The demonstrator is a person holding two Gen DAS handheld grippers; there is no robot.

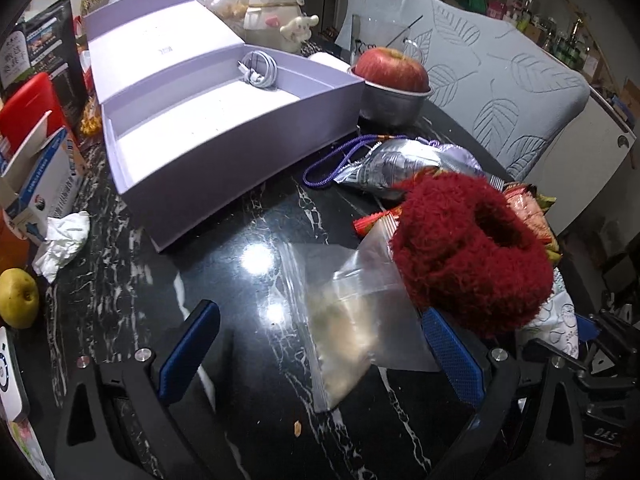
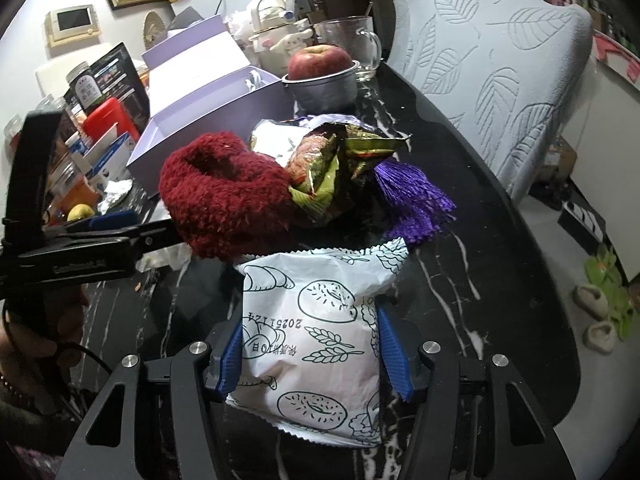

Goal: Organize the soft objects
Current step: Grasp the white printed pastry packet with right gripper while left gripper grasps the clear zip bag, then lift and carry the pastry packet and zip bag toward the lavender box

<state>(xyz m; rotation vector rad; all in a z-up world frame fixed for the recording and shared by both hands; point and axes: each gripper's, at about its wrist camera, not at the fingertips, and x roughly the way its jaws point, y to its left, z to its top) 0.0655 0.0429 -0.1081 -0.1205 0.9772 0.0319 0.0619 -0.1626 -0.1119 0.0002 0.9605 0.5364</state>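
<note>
Table (image 1: 248, 360): black stone top with white veins, crowded with items.
Right gripper (image 2: 310, 354): blue pads pressed on both sides of a white snack packet (image 2: 316, 328) printed with bread drawings. The packet sits between the jaws and is pinched.
Left gripper (image 1: 320, 352): jaws spread wide over the table, nothing between the pads. A clear zip bag (image 1: 352, 320) lies flat on the table between and just beyond the fingers; contact cannot be told.
Red fuzzy item (image 1: 468, 252): dark red woolly piece with a hollow opening, resting on the pile of packets, just beside the left gripper's right finger. In the right wrist view it lies directly behind the white packet, touching it or nearly so.
Other packets: a silver foil bag (image 1: 396, 164) and a green and orange wrapper (image 2: 332, 168) lie behind the red item.
Purple tassel (image 2: 416, 200): on the table beside the wrappers, with a purple cord (image 1: 340, 160) near the box.
Lilac box (image 1: 224, 120): open, lid standing up behind it, a coiled white cable (image 1: 258, 68) in its rear compartment, main compartment bare.
Red apple (image 1: 392, 70): in a metal bowl (image 1: 394, 102) just beyond the box.
Yellow fruit (image 1: 18, 298): at the table's left edge, near a crumpled tissue (image 1: 62, 240).
Chair (image 1: 504, 80): pale, leaf-patterned, at the table's far side.
</note>
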